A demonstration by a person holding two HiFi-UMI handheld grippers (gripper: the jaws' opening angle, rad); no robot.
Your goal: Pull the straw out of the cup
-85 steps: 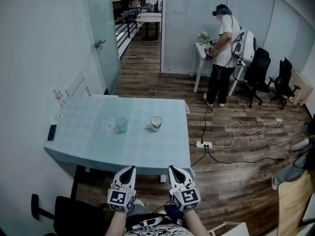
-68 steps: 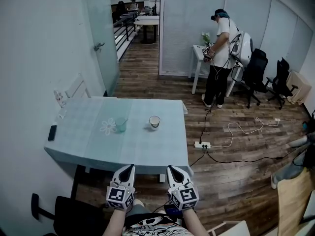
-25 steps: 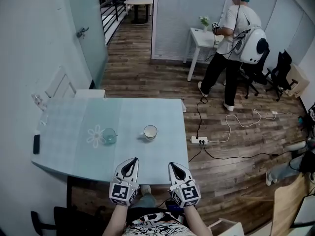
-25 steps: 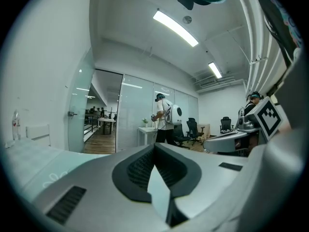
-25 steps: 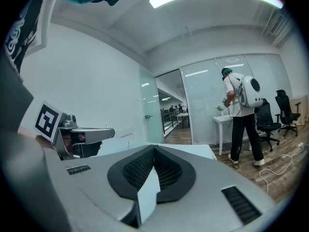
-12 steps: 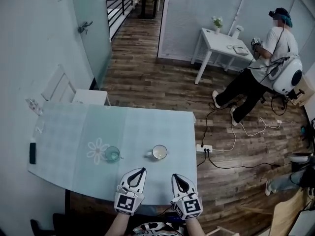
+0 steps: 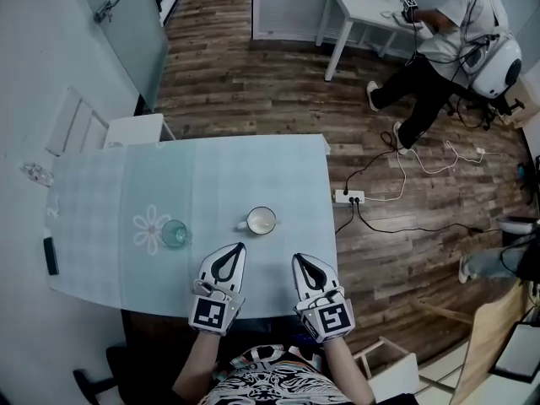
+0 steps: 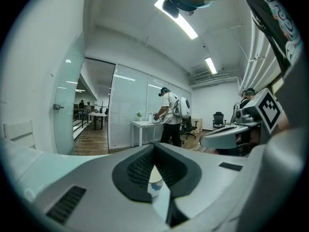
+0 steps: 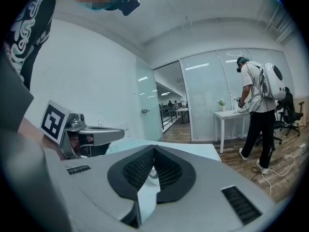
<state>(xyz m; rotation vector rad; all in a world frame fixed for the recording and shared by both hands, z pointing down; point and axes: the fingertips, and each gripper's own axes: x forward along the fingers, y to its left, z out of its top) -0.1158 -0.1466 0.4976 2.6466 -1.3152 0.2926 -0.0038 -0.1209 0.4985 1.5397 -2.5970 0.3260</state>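
Observation:
On the pale blue table (image 7: 253,163) a small clear glass cup (image 7: 175,233) stands beside a flower-shaped mat (image 7: 149,228); its straw is too thin to make out here. A white mug (image 7: 261,220) sits right of it. My left gripper (image 7: 237,248) is shut and empty over the table's front edge, just short of the mug. My right gripper (image 7: 297,258) is beside it, also shut and empty. In the left gripper view the closed jaws (image 8: 154,145) hide all but a sliver of the mug (image 8: 155,183). The right gripper view shows the mug (image 9: 153,177) below its shut tips (image 9: 154,146).
A dark phone (image 7: 51,256) lies near the table's left edge, with a small clear item (image 7: 34,173) farther back. A white chair (image 7: 126,130) stands behind the table. A power strip (image 7: 351,197) with cables lies on the wood floor at right. A person (image 7: 456,40) works at a white side table.
Both grippers have come forward from off the table to over its front edge, close to the mug. The table now lies right below the camera. The person in the background has shifted right.

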